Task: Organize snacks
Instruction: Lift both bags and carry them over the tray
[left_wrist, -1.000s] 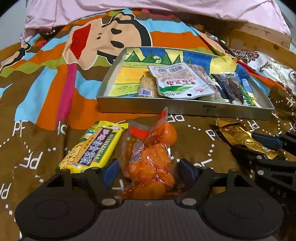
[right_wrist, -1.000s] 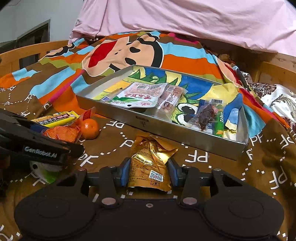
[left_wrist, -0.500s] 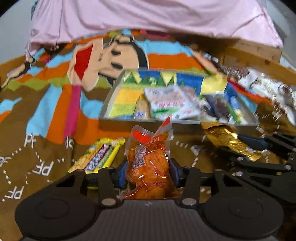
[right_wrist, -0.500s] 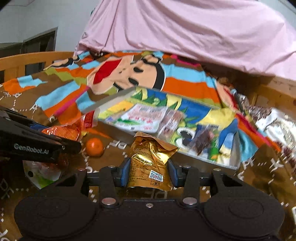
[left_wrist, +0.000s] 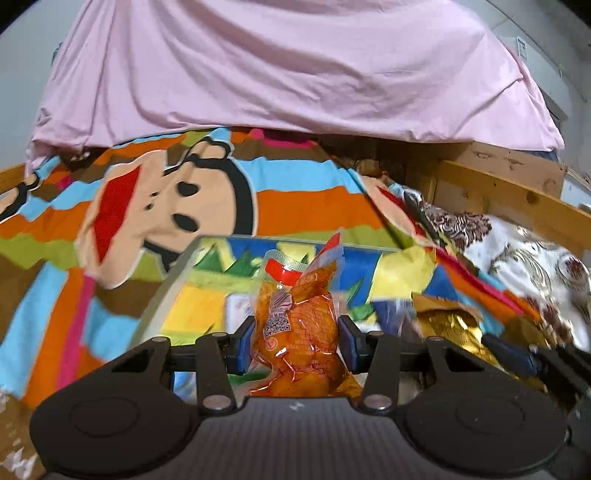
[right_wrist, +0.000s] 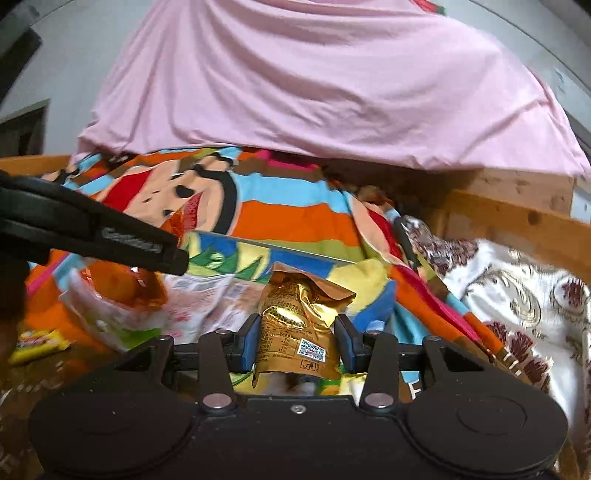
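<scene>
Over the tray: both grippers hang above the shallow grey metal tray (left_wrist: 173, 275) with the cartoon-printed floor, each carrying one packet, probably so that two snacks can go in at one pass.
Left gripper: the left gripper (left_wrist: 295, 341) is clamped on the clear orange packet of glazed snack pieces (left_wrist: 299, 332); its blue pads press the packet's lower half, and the red-topped end stands up free.
Right gripper: the right gripper (right_wrist: 297, 343) is closed around the shiny gold foil pouch (right_wrist: 295, 325), pinched across its middle with the crumpled top upright.
Why held so: a grip low on each soft bag should stop it from folding over the fingers and hiding the drop spot.
Tray contents: a white flat packet (right_wrist: 199, 295) lies inside; blur hides the rest.
Left behind: a yellow wrapped bar (right_wrist: 37, 341) lies on the brown bedspread (right_wrist: 29, 373), outside the tray.
Step in hand: I judge this to be the carry before release, with the yellow bar yet to be collected.
Risk: both packets may land on top of the white one.
</scene>
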